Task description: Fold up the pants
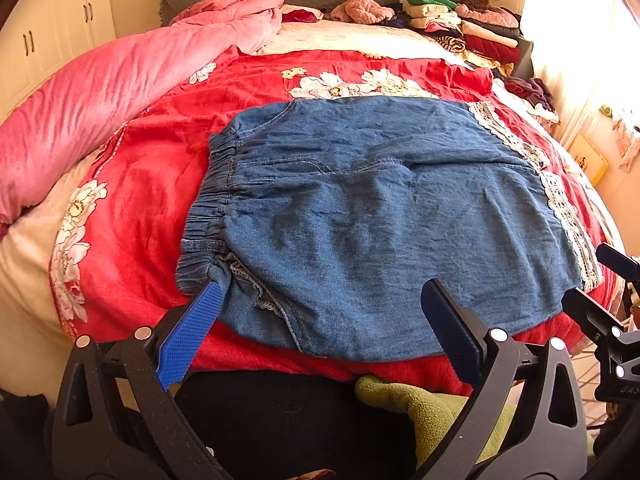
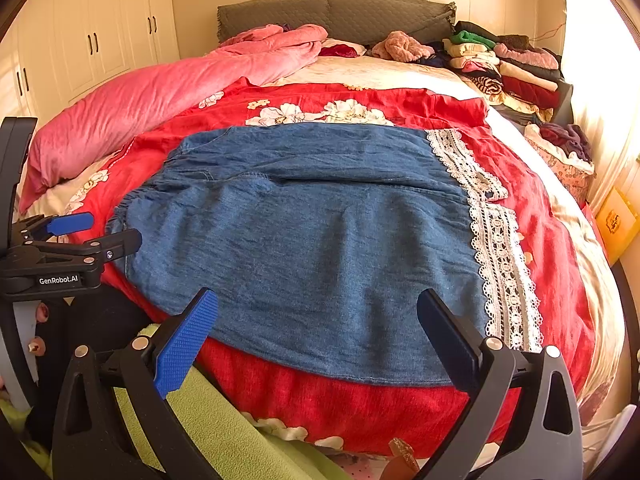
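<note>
Cream panelled walls are glowing in strong sunlight pouring through a pale curtained window point(image 2: 600, 92); white wardrobe doors with dark handles point(image 2: 100, 36) are standing beside a grey quilted headboard point(image 2: 332, 14).

Near hem of pants point(image 1: 360, 208) partly masked by left gripper point(image 1: 320, 320) fingers. Right gripper point(image 1: 608, 320) cut by frame edge, jaw gap unreadable. Clothes stack point(image 2: 508, 68) too small and far to sort into items. Yellow box point(image 2: 616, 220) print illegible.
</note>
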A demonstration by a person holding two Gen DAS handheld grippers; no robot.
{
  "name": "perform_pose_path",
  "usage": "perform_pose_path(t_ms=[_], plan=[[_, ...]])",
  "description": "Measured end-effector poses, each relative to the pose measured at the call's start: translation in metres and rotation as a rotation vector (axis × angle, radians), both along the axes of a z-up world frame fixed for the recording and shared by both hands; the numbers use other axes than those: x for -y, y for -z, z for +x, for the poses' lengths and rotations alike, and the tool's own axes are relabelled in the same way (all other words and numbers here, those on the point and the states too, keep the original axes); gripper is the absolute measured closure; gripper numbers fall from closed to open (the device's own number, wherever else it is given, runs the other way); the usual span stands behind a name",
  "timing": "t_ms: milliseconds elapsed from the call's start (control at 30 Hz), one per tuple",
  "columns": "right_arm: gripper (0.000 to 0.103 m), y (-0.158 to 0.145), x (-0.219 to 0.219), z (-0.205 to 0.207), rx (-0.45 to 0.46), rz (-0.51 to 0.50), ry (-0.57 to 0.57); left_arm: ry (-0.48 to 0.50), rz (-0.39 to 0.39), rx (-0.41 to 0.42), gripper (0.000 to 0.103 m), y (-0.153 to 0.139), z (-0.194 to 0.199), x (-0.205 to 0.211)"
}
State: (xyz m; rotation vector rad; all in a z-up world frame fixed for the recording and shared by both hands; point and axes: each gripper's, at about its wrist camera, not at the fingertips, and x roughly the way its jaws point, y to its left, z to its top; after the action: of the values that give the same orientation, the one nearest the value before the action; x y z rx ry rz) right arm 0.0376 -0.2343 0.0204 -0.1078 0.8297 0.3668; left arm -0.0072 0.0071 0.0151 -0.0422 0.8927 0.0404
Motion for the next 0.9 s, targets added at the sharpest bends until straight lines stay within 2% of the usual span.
perform_pose_path(t_ms=[400, 900], plan=[[0.004, -0.001, -0.002, 0.019, 0.009, -0.036, 0.007, -0.029, 0.026, -0.004, 0.009, 0.004, 0.012, -0.005], [0.004, -0.014, -0.041, 0.07, 0.084, -0.084, -0.054, -0.1, 0.042, -0.001, 0.009, -0.004, 0.053, -0.032]])
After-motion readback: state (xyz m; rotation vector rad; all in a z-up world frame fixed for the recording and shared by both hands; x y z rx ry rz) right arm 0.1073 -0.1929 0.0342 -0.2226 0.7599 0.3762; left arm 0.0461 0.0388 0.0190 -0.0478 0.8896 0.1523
